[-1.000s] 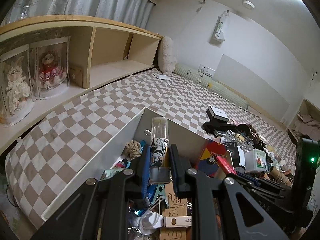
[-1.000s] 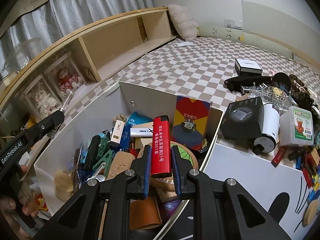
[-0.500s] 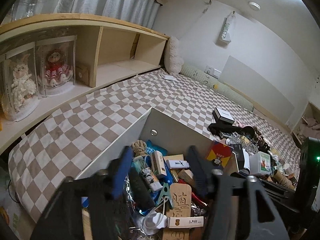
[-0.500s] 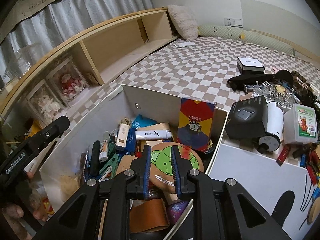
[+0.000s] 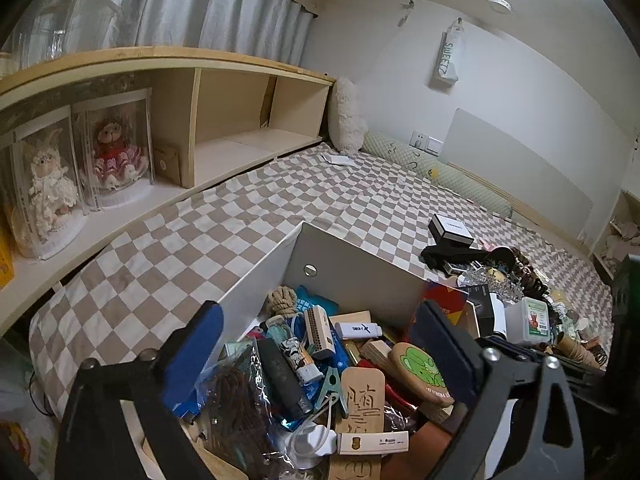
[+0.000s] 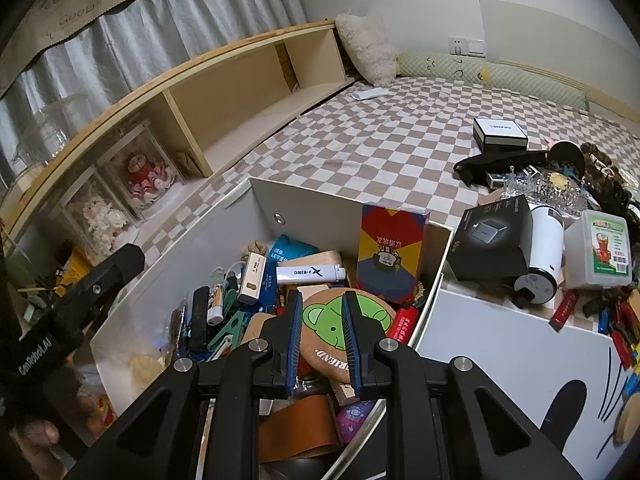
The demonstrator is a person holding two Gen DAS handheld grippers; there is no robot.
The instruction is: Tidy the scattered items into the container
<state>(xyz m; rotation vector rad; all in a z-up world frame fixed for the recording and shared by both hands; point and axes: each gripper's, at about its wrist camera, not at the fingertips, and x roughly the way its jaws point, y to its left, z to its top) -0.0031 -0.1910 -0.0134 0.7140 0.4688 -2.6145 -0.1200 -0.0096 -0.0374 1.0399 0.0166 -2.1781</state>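
The white container [image 5: 256, 284] [image 6: 304, 204] is full of small items. My left gripper [image 5: 316, 354] is wide open and empty above it; the patterned lighter [image 5: 298, 354] lies among the items below. My right gripper [image 6: 320, 324] hangs over the container with its jaws a narrow gap apart and nothing between them. The red lighter [image 6: 402, 322] lies in the container beside a round green bear coaster [image 6: 320, 312], under the right finger.
Scattered items lie on the checkered bed to the right: a black box [image 6: 492, 240], a white cylinder [image 6: 540, 256], a clear plastic box [image 6: 600, 248], red and blue lighters [image 6: 616, 320]. A wooden shelf [image 5: 224, 120] with boxed dolls runs along the left.
My left gripper opened wide and let the patterned lighter fall into the container. My right gripper let go of the red lighter, which now lies in the container.
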